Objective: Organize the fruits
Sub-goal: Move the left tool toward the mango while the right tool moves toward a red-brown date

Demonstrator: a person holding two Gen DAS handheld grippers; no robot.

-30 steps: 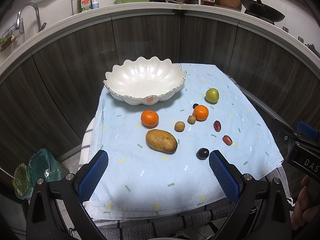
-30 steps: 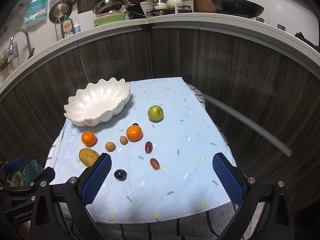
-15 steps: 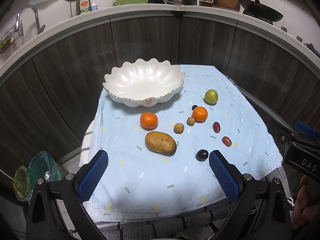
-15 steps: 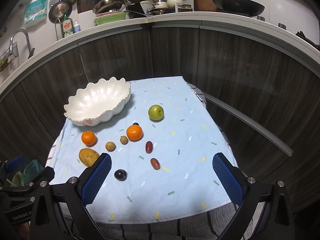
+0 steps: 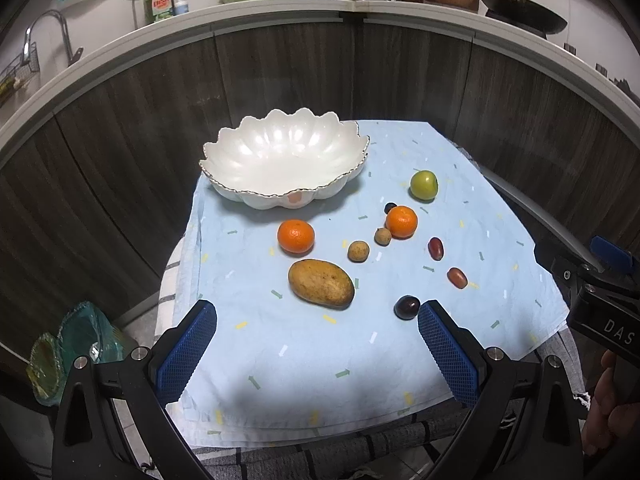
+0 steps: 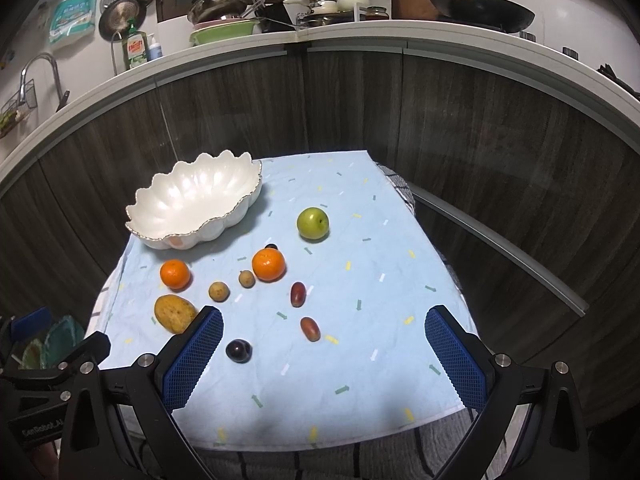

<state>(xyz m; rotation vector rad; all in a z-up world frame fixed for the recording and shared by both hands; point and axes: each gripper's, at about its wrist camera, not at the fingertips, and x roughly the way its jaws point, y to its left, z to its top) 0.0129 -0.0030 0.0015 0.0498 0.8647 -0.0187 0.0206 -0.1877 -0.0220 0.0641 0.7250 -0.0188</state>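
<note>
Both my left tongs point(image 5: 316, 354) and right tongs point(image 6: 326, 354) hang released above the near tabletop edge. The scalloped white bowl point(image 5: 256, 168) sits empty; mango point(image 5: 321, 282), tangerines point(image 5: 296, 236), green apple point(image 5: 423, 185) lie scattered on the blue cloth point(image 5: 304, 344).

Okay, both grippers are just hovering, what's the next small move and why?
Probably ease the left gripper forward and down over the mango: it is open and empty, the mango lies nearest between its fingers, and the white bowl holds no fruit.
</note>
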